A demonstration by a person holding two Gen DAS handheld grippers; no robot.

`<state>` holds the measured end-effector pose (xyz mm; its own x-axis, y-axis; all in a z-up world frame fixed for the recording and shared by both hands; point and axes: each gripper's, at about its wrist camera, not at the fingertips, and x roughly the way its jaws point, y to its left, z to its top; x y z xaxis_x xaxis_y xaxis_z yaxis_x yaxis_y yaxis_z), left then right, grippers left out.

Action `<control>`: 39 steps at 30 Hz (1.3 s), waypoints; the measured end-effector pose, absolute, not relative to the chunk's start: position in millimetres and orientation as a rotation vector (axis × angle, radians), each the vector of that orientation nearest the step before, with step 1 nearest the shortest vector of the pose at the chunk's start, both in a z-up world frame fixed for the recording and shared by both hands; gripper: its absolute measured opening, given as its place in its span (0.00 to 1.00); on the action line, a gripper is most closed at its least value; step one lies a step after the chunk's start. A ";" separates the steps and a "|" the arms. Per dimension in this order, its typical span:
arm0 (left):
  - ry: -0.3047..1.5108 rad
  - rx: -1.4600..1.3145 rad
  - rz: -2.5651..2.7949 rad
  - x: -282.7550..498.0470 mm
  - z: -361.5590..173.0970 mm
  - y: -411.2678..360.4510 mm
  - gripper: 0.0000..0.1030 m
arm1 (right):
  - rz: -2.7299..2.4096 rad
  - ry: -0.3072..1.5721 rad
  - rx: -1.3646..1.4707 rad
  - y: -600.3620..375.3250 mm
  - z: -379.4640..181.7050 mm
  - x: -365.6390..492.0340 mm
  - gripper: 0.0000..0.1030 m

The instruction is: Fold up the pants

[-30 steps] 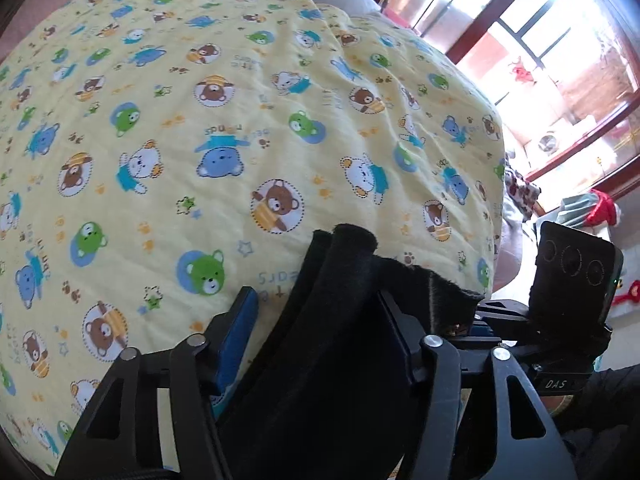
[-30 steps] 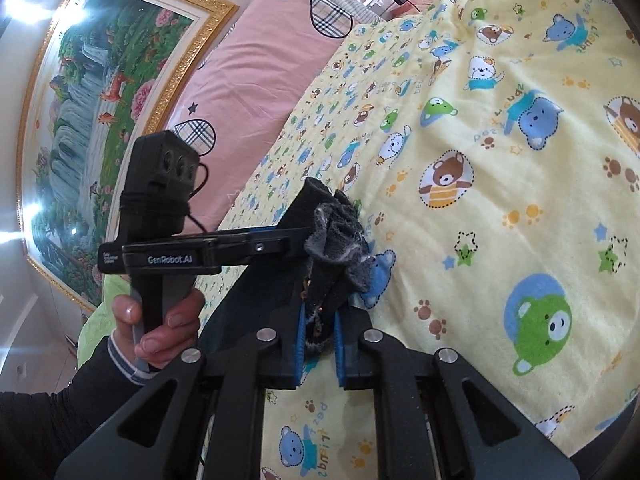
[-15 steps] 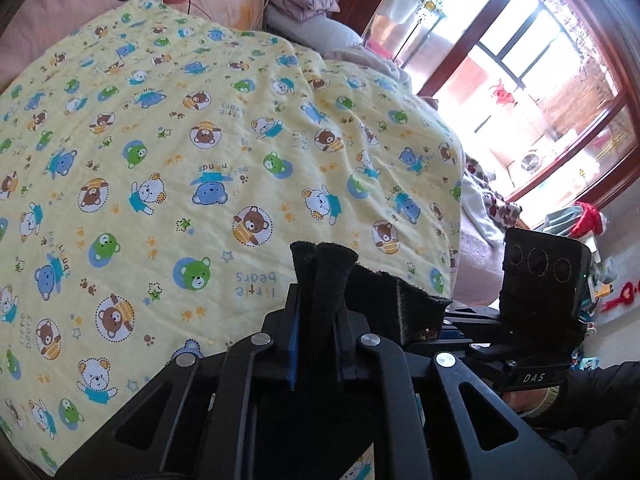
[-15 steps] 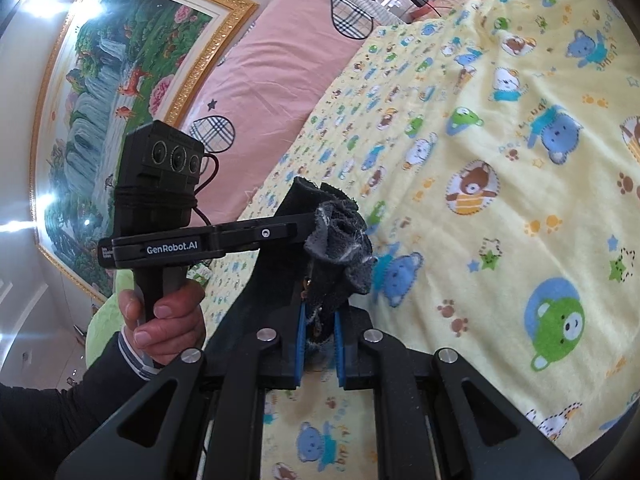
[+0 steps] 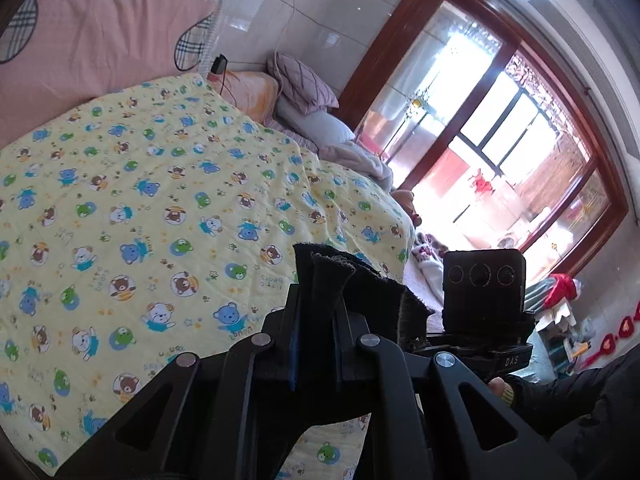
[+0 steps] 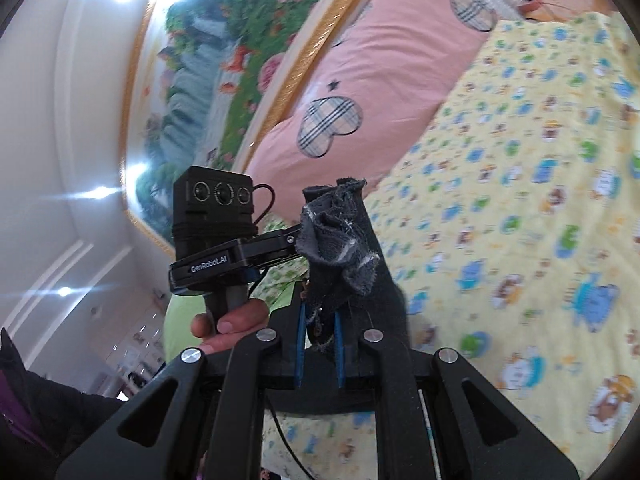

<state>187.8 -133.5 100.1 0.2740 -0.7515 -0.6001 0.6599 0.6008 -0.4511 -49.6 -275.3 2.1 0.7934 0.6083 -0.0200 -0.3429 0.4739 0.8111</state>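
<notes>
Black pants (image 5: 328, 280) are pinched in my left gripper (image 5: 316, 312), which is shut on a bunched fold of the fabric, held above the bed. My right gripper (image 6: 320, 320) is shut on another bunched, frayed edge of the same pants (image 6: 340, 240). The cloth stretches between the two grippers, lifted off the yellow bear-print blanket (image 5: 140, 220). The right gripper's body (image 5: 484, 292) shows at the right of the left wrist view; the left gripper's body (image 6: 216, 232) shows at the left of the right wrist view. The rest of the pants hangs out of sight below.
The bed's yellow blanket (image 6: 520, 200) lies below both grippers. A pink headboard cushion (image 5: 100, 28) and pillows (image 5: 300, 92) stand at the far end. A window (image 5: 500, 152) is at the right. A framed painting (image 6: 224, 64) hangs on the wall.
Both grippers have risen and tilted up with the pants, so the blanket sits lower and farther away. The left jaws, wide apart a second ago, closed on the fabric.
</notes>
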 end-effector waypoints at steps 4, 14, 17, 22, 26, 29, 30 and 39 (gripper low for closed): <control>0.840 -0.166 -0.894 172.1 99.2 -94.8 0.11 | 0.675 0.353 0.891 -247.2 7.5 -31.7 0.12; 0.864 -0.286 -0.763 154.5 51.9 -19.9 0.11 | 0.812 0.500 0.882 -181.7 -11.5 14.7 0.13; 0.894 -0.348 -0.734 152.2 28.0 2.4 0.11 | 0.824 0.559 0.879 -167.3 -25.7 26.4 0.13; 0.935 -0.431 -0.698 147.4 -8.0 31.2 0.11 | 0.815 0.666 0.846 -144.8 -47.0 37.5 0.13; 0.951 -0.470 -0.671 143.2 -24.9 45.2 0.11 | 0.801 0.731 0.787 -128.4 -55.1 41.6 0.13; 0.957 -0.494 -0.649 141.6 -33.4 54.7 0.11 | 0.788 0.759 0.741 -119.7 -55.3 44.5 0.14; 0.960 -0.500 -0.642 139.8 -36.2 57.6 0.11 | 0.781 0.767 0.722 -117.2 -54.9 45.4 0.14; 0.976 -0.551 -0.524 116.5 -47.7 85.3 0.12 | 0.789 0.817 0.651 -95.6 -51.4 47.2 0.33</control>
<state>116.5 85.3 -47.7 0.4612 -0.6364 -0.6183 0.1640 0.7460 -0.6455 47.2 -95.6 -51.4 0.4421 0.8123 -0.3804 -0.3524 0.5473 0.7591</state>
